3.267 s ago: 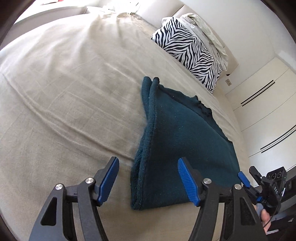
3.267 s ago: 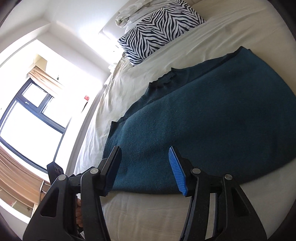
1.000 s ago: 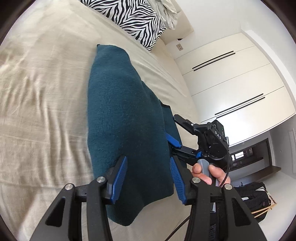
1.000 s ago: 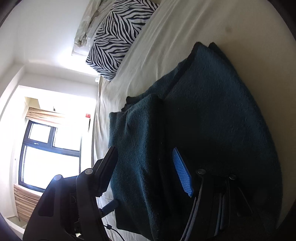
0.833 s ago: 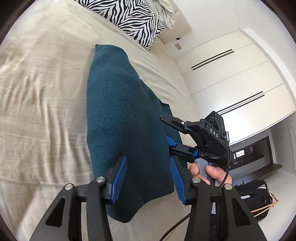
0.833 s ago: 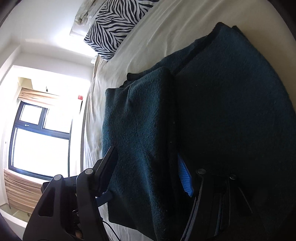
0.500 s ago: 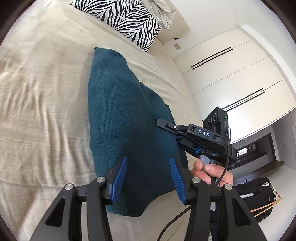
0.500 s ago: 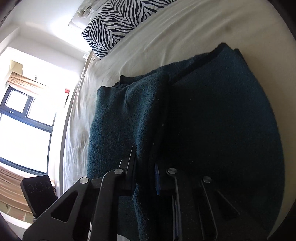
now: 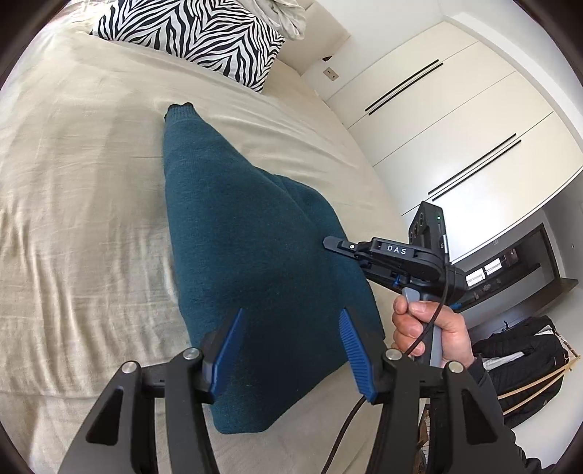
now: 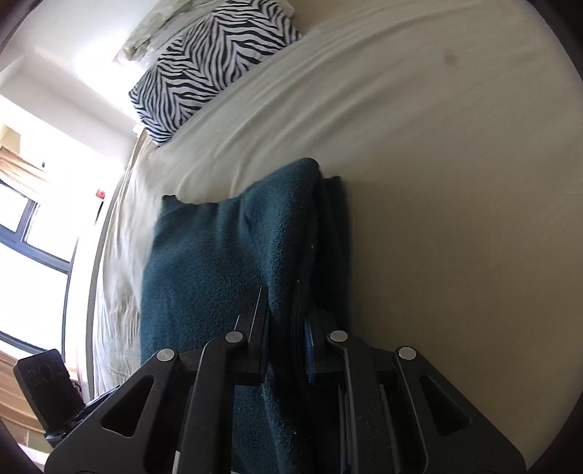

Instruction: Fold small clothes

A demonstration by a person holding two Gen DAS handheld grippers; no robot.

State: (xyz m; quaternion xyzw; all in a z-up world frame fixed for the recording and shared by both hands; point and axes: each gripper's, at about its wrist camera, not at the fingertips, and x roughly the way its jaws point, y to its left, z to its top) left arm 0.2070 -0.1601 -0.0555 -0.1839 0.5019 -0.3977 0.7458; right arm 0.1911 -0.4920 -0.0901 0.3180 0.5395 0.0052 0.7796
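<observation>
A home bedroom: a wide bed under a wrinkled beige sheet (image 9: 91, 189), a zebra-striped pillow (image 9: 196, 32) at its head, tall white built-in wardrobe doors (image 9: 455, 120), and a dark-framed window (image 10: 32, 237).

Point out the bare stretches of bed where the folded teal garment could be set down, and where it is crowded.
Bare sheet lies left of the teal garment, up to the zebra pillow. In the right wrist view, more lies right of the garment. Crowded: the garment's near end, with the opening left claw above it, the right claw shut on its edge and a hand beside it.
</observation>
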